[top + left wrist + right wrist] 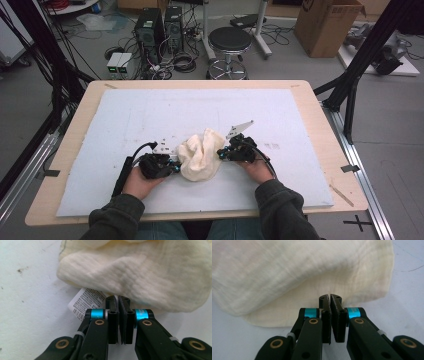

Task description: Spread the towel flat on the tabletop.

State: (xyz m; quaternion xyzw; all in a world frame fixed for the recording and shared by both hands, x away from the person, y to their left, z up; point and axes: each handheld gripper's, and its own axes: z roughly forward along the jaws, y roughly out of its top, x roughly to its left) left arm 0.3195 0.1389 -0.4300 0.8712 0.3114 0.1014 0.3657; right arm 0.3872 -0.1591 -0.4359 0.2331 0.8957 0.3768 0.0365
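A crumpled cream cloth point(200, 155) lies on the white foam board point(150, 115), near its front edge. My left gripper point(175, 164) meets the cloth's left side and my right gripper point(221, 153) meets its right side. In the left gripper view the cloth point(140, 275) bulges above my left gripper point(118, 298), whose jaws are pressed together on its lower hem, beside a white printed label point(86, 302). In the right gripper view my right gripper point(330, 296) is likewise shut, its tips pinching a folded edge of the cloth point(287, 272).
The foam board covers most of a wooden table point(320, 120). Behind the table are a black stool point(229, 42), computer towers point(150, 30), cables and a cardboard box point(327, 25). Black frame posts point(350, 85) stand at both sides.
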